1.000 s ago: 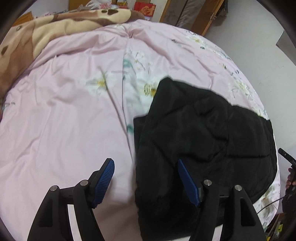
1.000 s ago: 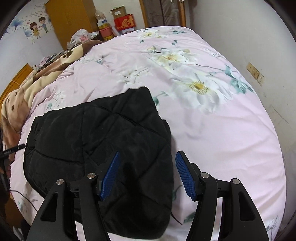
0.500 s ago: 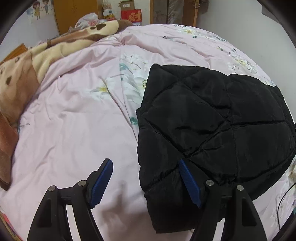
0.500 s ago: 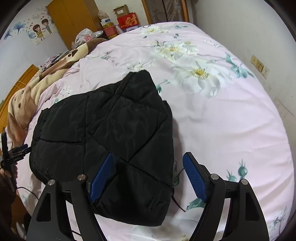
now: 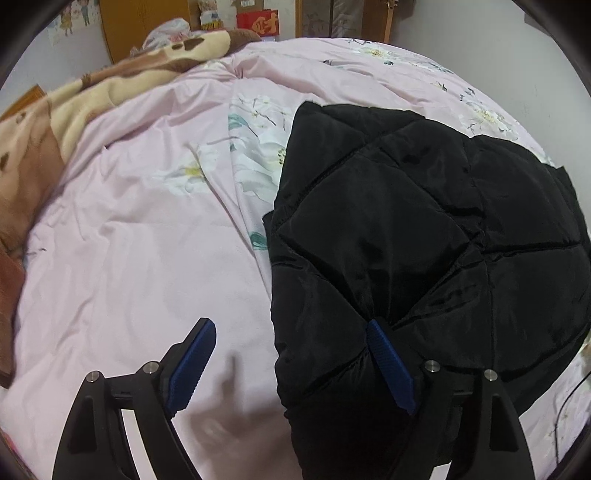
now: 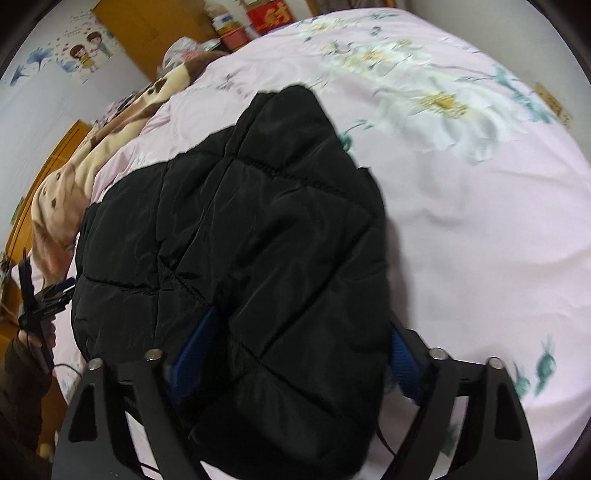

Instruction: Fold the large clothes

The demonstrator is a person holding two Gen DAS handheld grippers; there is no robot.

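A black quilted jacket [image 5: 424,240] lies folded on the pink floral duvet [image 5: 129,258]. In the left wrist view my left gripper [image 5: 290,360] hangs low over the jacket's left edge. Its jaws are opening: the left pad is over bare duvet and the right pad rests against the padded cloth. In the right wrist view the jacket [image 6: 240,221] bulges up between the fingers of my right gripper [image 6: 299,354]. Those jaws are opening too, and the cloth half hides both blue pads. The left gripper [image 6: 44,299] also shows at that view's left edge, held by a hand in a dark sleeve.
A brown and cream blanket [image 5: 92,96] is heaped at the duvet's far left. Orange wardrobes [image 6: 147,26] and red boxes [image 5: 258,22] stand beyond the bed. A pale wall [image 5: 498,55] runs along the right side. A thin cable [image 5: 565,402] trails by the jacket's near right edge.
Both grippers have sunk closer to the jacket and their jaws have spread wider. The right gripper now straddles the jacket's near right part, which bulges between its fingers.
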